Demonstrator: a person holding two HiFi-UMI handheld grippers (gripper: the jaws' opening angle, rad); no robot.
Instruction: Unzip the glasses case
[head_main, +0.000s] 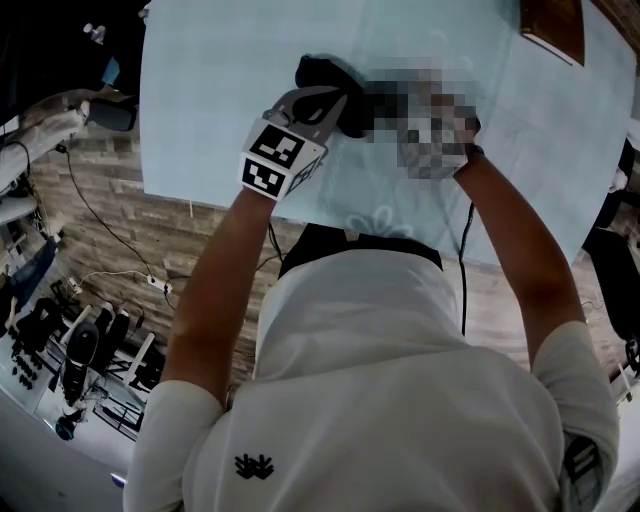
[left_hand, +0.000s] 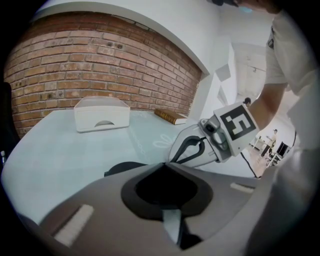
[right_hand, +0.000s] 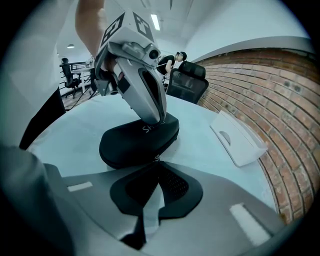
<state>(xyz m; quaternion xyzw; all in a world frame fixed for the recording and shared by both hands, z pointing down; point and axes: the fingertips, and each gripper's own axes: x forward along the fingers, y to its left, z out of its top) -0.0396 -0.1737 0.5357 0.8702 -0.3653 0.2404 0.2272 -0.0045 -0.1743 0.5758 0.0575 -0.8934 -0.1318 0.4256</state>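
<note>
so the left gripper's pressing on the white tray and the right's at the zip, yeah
No, the left gripper presses on the black glasses case, not the white tray, per the right gripper view. The right gripper is at the zip.

- We see a pale blue-green table (head_main: 220, 90) filling the upper half of the head view, with a faint flower print (head_main: 375, 222) near its lower edge.
- A black glasses case (right_hand: 135, 142) lies flat on it, at the centre of the right gripper view.
- A white tray (right_hand: 237, 137) sits well apart from the case, at that view's right.
- A brown book (head_main: 552, 25) lies on the table in the head view's upper right corner.
</note>
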